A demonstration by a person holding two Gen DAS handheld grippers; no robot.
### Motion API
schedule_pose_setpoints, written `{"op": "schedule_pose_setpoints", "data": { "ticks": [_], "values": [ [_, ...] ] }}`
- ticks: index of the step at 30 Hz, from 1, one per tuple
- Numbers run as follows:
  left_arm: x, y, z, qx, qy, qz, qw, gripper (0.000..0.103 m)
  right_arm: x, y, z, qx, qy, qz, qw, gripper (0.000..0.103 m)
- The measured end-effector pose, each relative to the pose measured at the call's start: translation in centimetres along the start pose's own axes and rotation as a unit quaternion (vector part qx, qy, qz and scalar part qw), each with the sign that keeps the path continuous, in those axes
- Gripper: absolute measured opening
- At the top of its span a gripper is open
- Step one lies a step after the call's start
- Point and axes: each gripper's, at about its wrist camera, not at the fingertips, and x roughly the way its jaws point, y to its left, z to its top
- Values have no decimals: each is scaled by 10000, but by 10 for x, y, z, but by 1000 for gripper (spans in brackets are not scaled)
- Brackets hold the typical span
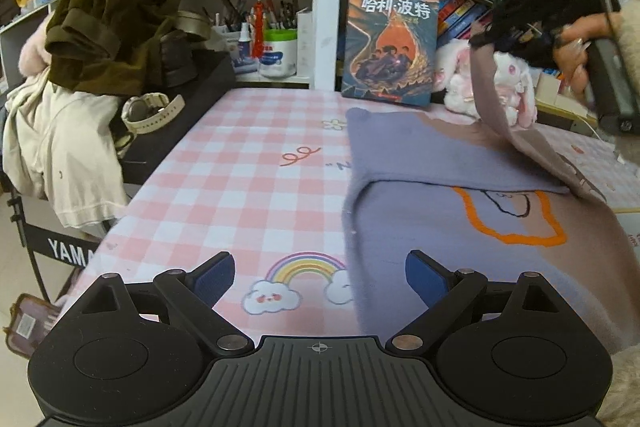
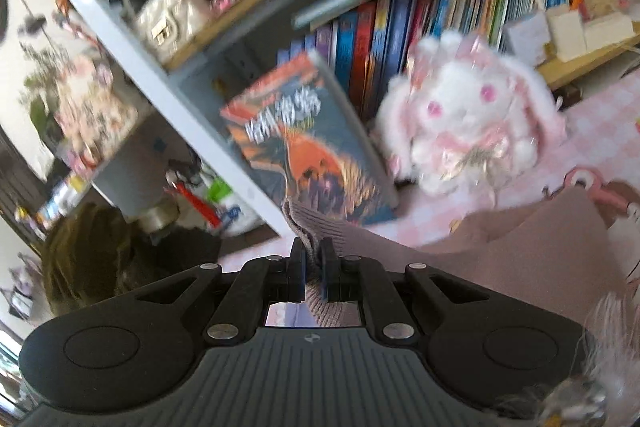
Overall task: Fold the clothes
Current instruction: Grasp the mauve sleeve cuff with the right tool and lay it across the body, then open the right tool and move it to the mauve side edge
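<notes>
A: Quick one. What's lying on the pink-and-white checked tablecloth with the rainbow print (image 1: 240, 187)?

B: A knitted sweater, lavender and dusty-pink with an orange outline on the front (image 1: 448, 223). It's lying flat on the right half of the table, one lavender flap already folded across the top.

A: Right gripper (image 2: 311, 267)?

B: Clamped tight on the pink ribbed edge of that sweater; the knit is bunching between the black jaws in the right wrist view. In the left wrist view it's hanging up in the air at far right, a person's hand (image 1: 580, 55) wrapping its handle, and the pink fabric is draping from it down to the table.

A: Left gripper (image 1: 320, 279)?

B: Jaws spread wide, blue pads showing, nothing between them. It's hovering over the near table edge, just left of the sweater, not touching it.

A: Background?

B: A paperback book with an orange-and-blue illustrated cover (image 1: 390, 43) is leaning upright at the back, a fluffy white-and-pink plush rabbit (image 2: 468, 115) sitting beside it. At left, a dark olive garment (image 1: 108, 27) is piling on a cream one (image 1: 60, 155). The right wrist view is blurring heavily.
</notes>
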Motion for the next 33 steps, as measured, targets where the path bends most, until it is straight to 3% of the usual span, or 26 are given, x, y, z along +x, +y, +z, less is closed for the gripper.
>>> {"op": "schedule_pose_setpoints", "data": {
  "ticks": [8, 10, 11, 12, 15, 18, 25, 30, 33],
  "values": [
    [0, 12, -2, -82, 104, 66, 9999, 95, 37, 2, -33, -71, 376, -364, 9986, 8],
    [1, 10, -2, -40, 106, 26, 9999, 95, 41, 3, -38, -98, 437, -396, 9982, 15],
    [1, 9, -2, -14, 101, 1, 9999, 95, 41, 4, -40, -130, 463, -386, 9981, 27],
    [1, 8, -2, 5, 99, -28, 9999, 95, 39, 5, -42, -164, 460, -302, 9983, 31],
    [4, 5, -1, 40, 105, -123, 9999, 95, 21, 3, -46, -298, 440, 192, 9984, 32],
    [7, 3, 0, 62, 118, -222, 9997, 95, -1, -10, -52, -280, 491, 139, 9983, 32],
    [19, -1, -1, -45, 273, -395, 9988, 95, -76, -75, -79, -246, 522, -787, 9952, 32],
    [28, 1, -5, -290, 527, -394, 9974, 94, -143, -124, -117, -266, 461, -1828, 9817, 32],
    [30, -3, -7, -388, 613, -420, 9965, 94, -173, -144, -139, -171, 542, -2246, 9728, 32]
  ]
}}
